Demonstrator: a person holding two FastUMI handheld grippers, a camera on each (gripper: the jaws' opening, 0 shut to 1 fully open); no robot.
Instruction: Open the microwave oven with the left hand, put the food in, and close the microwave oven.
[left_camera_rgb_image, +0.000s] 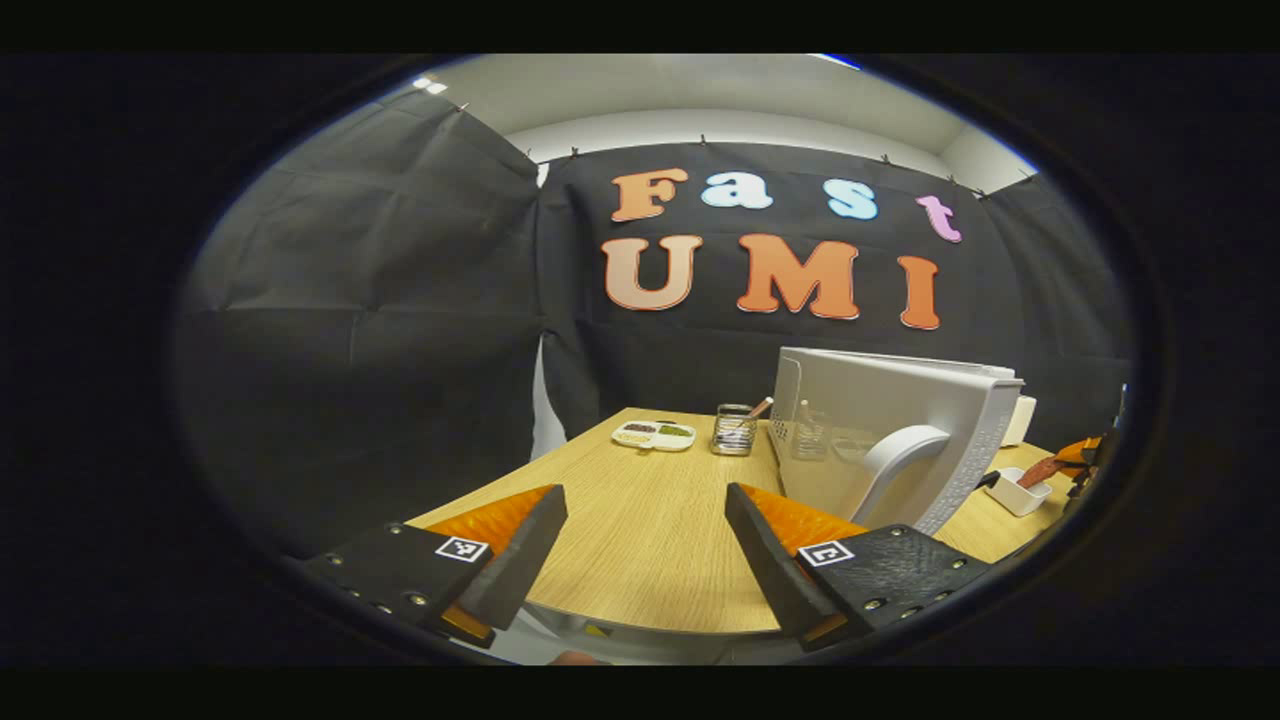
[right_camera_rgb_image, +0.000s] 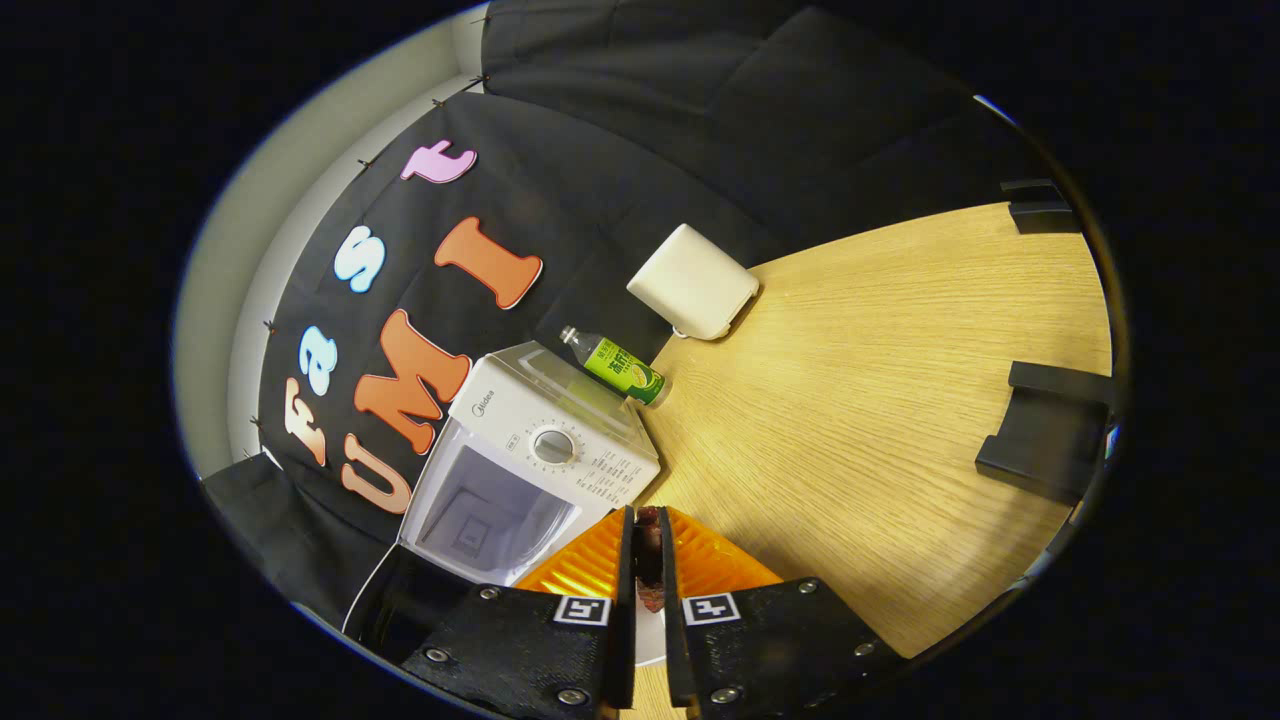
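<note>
Right gripper view has my right gripper (right_camera_rgb_image: 648, 560) pinched narrow on the dark food (right_camera_rgb_image: 650, 545) at lower centre, beside the open microwave (right_camera_rgb_image: 530, 450), so I should swing it level into the cavity, my left gripper (left_camera_rgb_image: 645, 540) wide and clear

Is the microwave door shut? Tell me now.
No: in the right gripper view the microwave stands open, its bare cavity exposed.
</note>
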